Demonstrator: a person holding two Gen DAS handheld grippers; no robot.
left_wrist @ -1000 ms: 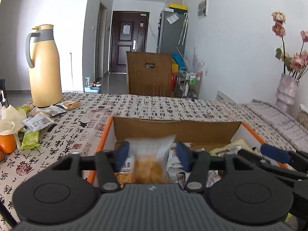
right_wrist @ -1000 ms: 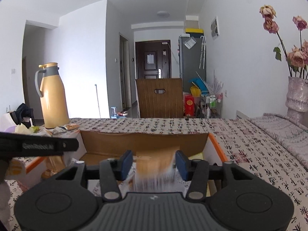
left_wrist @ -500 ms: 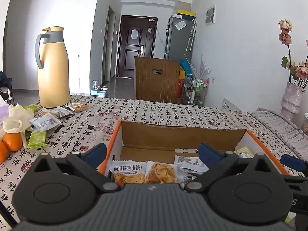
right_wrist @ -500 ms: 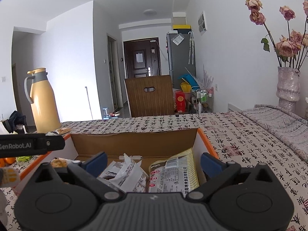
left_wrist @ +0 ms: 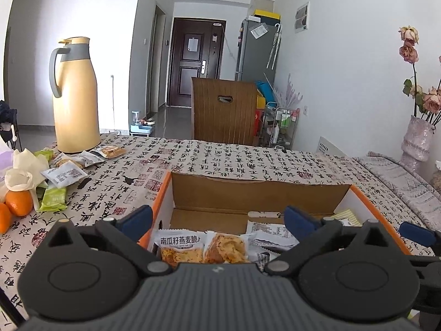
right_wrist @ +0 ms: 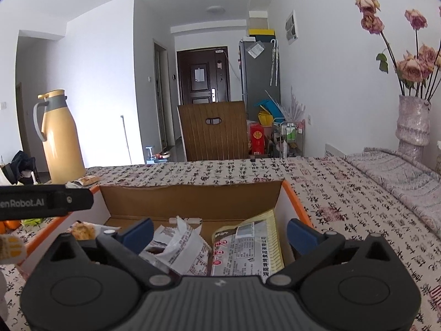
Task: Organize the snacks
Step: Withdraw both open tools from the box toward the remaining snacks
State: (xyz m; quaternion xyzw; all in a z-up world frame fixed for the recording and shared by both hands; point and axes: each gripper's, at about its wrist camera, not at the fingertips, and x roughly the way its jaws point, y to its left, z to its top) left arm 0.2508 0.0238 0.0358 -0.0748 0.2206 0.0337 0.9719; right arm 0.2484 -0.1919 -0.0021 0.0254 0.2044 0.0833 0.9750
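Both tools, the left tool [left_wrist: 217, 218] and right tool [right_wrist: 219, 230], stand wide apart and empty over the box [left_wrist: 259, 193], while loose snack packets [left_wrist: 66, 173] wait at left of frame, nearer the left tool.

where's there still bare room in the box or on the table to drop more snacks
Free: the box floor along its back wall, behind the pumpkin oat crisp packets, and the tablecloth between the box and the chair. Crowded: the box's near half, and the table's left edge by the thermos, with loose packets and oranges.
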